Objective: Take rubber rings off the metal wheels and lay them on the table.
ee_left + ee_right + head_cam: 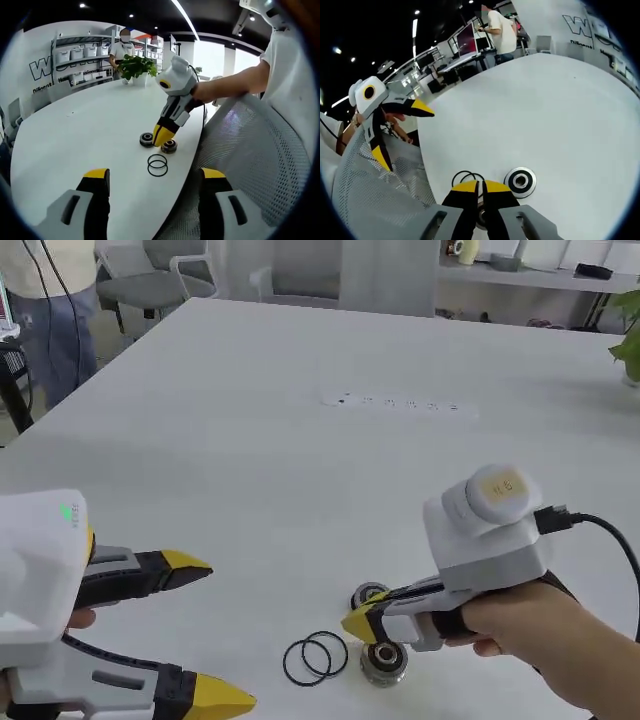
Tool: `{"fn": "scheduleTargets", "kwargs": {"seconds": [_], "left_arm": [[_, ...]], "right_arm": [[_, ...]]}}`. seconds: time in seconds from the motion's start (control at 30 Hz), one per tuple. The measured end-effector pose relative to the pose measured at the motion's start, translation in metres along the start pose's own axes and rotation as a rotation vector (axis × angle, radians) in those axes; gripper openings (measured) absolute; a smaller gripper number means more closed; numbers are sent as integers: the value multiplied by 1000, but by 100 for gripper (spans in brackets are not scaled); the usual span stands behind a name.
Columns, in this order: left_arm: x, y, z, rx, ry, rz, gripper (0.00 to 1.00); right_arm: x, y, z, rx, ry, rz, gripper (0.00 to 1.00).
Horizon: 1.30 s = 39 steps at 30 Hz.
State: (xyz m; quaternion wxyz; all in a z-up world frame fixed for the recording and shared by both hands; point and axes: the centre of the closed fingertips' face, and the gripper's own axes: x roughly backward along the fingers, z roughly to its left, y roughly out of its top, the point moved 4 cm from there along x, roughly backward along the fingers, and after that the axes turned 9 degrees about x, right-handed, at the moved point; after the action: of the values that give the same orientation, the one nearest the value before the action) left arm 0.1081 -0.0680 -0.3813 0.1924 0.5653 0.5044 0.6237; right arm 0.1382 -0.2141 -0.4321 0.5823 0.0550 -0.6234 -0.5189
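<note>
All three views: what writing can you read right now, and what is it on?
"W": large lettering on the back wall, the rest hidden behind shelves.
Smaller line below it: too blurred.
Yellow label on the right gripper: blurred.
Marks on the power strip: too small.

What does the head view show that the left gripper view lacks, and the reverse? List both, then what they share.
Head view: a socket strip set in the table.
Left gripper view: a mesh chair back and ceiling lights.
Both: two rubber rings lying on the table, two metal wheels, the right tongs shut between the wheels, and the left tongs open.
</note>
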Motion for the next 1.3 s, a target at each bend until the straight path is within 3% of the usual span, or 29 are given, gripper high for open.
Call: {"fn": "scheduleTargets", "kwargs": {"seconds": [0.67, 1.07, 1.3], "left_arm": [[1, 0, 1, -6, 18, 5, 70], [1, -3, 0, -3, 21, 12, 70], [2, -3, 0, 6, 23, 2, 70]], "right_arm": [[16, 17, -3, -14, -18, -88, 2], [39, 36, -7, -17, -37, -235, 7], [52, 40, -15, -24, -52, -288, 10]]}}
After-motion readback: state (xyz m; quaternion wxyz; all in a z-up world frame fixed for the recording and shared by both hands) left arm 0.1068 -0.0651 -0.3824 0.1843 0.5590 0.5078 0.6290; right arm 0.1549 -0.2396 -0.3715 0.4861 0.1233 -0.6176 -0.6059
